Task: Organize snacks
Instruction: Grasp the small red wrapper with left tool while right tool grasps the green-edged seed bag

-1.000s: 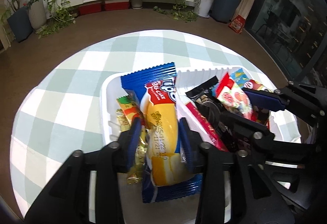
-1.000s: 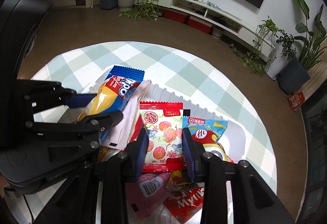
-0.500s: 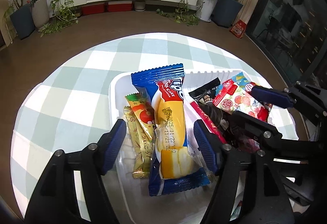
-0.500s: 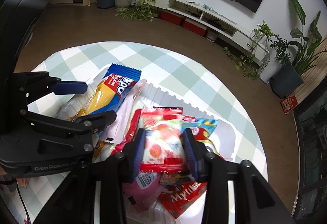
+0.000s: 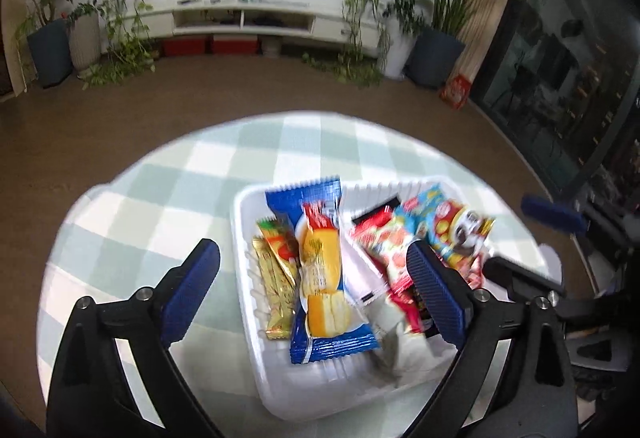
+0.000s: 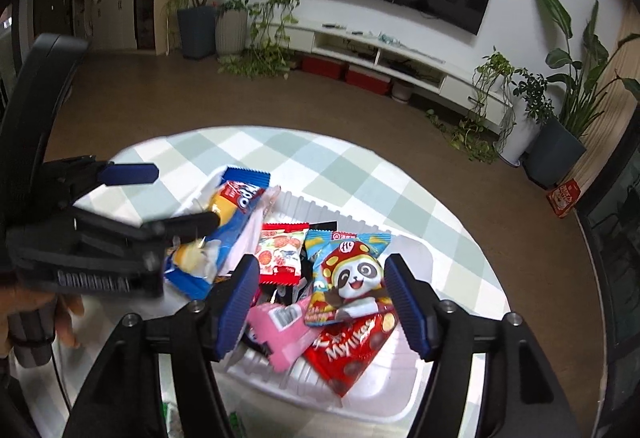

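Left wrist view: the left gripper (image 5: 312, 278) hangs wide open above a white tray (image 5: 244, 298) on a round checked table (image 5: 168, 198), holding nothing. The blue cake pack (image 5: 320, 270) lies lengthwise in the tray's left part, 2 gold bars (image 5: 276, 278) just beside it at the tray wall. A red sweets pack (image 5: 388, 246) and a panda pack (image 5: 452, 226) lie further right. The right gripper's blue finger (image 5: 554, 216) shows at the right edge.

Right wrist view: the right gripper (image 6: 320, 302) is spread open and empty over the panda pack (image 6: 352, 274). A pink pack (image 6: 284, 326) and a red chocolate pack (image 6: 352, 346) lie in the tray (image 6: 412, 390) beneath it; the red sweets pack (image 6: 282, 250) and cake pack (image 6: 224, 226) lie to the left.
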`<state>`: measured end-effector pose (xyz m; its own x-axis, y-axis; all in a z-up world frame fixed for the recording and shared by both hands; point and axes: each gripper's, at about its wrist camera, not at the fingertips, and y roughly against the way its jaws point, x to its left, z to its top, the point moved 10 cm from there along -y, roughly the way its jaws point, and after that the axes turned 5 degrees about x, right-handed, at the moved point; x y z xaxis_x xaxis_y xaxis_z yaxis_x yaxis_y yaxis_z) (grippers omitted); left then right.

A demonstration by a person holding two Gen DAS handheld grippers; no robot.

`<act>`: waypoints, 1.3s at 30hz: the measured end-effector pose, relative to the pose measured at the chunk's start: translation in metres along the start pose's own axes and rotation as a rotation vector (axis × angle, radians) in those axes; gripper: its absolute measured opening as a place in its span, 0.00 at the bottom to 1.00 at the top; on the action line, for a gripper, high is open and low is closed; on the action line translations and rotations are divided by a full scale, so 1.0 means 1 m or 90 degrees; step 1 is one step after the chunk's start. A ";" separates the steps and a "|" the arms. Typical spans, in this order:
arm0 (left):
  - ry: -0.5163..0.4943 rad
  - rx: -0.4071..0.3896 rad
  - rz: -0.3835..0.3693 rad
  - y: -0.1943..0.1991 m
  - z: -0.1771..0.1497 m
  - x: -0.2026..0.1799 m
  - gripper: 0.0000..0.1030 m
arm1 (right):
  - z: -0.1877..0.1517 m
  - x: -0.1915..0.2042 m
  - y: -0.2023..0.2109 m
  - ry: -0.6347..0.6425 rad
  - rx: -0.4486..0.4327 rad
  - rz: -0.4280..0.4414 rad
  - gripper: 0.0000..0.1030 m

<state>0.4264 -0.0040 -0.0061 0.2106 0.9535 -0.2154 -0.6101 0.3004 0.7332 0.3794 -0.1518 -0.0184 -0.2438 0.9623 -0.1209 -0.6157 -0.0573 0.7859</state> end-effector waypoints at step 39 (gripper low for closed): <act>0.015 0.185 0.133 0.106 -0.315 -0.054 0.82 | -0.170 0.034 0.033 -0.153 0.036 0.150 0.74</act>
<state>0.1093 -0.0165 -0.1201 0.0847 0.9949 -0.0545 -0.3953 0.0837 0.9147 0.2235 -0.1660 -0.0995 -0.1863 0.9600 0.2092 -0.5198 -0.2770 0.8081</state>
